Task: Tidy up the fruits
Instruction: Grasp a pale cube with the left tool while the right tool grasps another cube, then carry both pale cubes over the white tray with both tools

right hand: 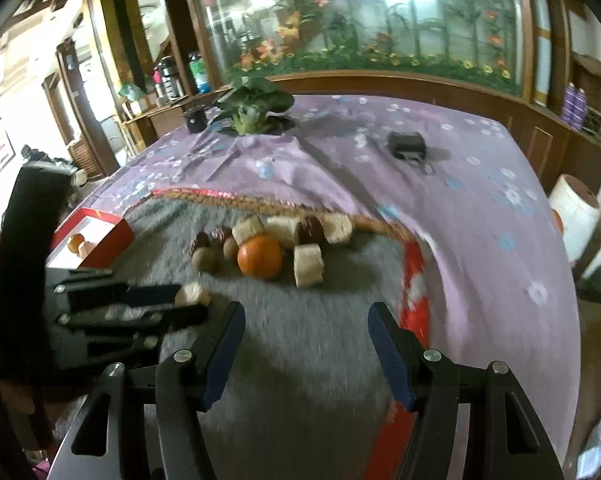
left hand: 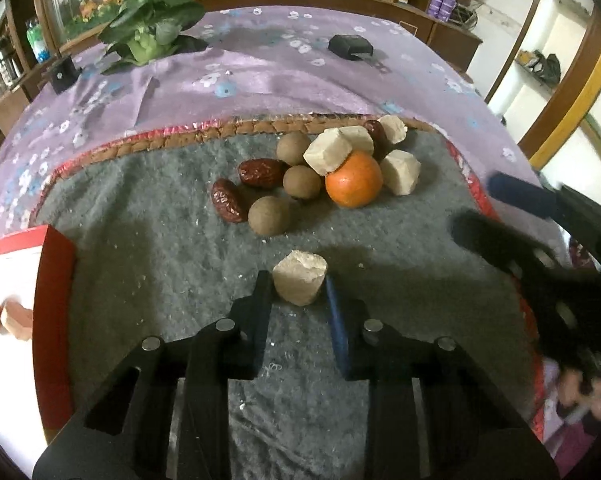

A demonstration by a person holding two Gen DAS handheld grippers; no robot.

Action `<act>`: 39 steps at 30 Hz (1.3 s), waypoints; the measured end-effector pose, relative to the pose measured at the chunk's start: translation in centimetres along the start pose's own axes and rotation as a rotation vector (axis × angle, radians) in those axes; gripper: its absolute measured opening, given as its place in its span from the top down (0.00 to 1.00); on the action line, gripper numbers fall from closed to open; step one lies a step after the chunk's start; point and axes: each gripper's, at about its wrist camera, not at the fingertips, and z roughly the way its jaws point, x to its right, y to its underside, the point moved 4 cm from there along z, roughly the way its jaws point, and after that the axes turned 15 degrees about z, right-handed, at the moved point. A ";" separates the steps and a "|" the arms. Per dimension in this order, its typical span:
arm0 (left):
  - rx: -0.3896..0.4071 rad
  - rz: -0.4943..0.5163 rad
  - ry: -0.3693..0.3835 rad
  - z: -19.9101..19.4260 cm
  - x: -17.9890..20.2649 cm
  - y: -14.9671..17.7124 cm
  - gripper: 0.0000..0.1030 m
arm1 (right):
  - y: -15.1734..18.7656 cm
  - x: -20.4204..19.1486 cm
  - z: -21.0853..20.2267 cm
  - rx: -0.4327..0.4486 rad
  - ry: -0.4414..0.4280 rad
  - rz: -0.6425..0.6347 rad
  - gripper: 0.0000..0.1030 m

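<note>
My left gripper (left hand: pixel 298 286) is shut on a beige cake block (left hand: pixel 299 282), held just above the grey mat (left hand: pixel 160 240); it also shows in the right wrist view (right hand: pixel 192 294). A pile lies at the mat's far edge: an orange (left hand: pixel 353 179), brown round longans (left hand: pixel 269 216), red dates (left hand: pixel 228 201) and more beige blocks (left hand: pixel 400 171). My right gripper (right hand: pixel 306 316) is open and empty, above the mat in front of the orange (right hand: pixel 259 257). It shows at the right of the left wrist view (left hand: pixel 496 216).
A red-rimmed white box (left hand: pixel 16 280) at the left holds an orange fruit and a pale block; it also shows in the right wrist view (right hand: pixel 100 236). On the purple floral cloth (left hand: pixel 260 80) sit a leafy plant (left hand: pixel 152 28), a black case (left hand: pixel 350 46) and a small black cup (left hand: pixel 62 74).
</note>
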 end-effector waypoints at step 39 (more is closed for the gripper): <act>0.008 0.006 -0.031 -0.1 -0.2 0.4 0.78 | -1.0 1.5 3.0 -0.042 0.089 -0.043 0.74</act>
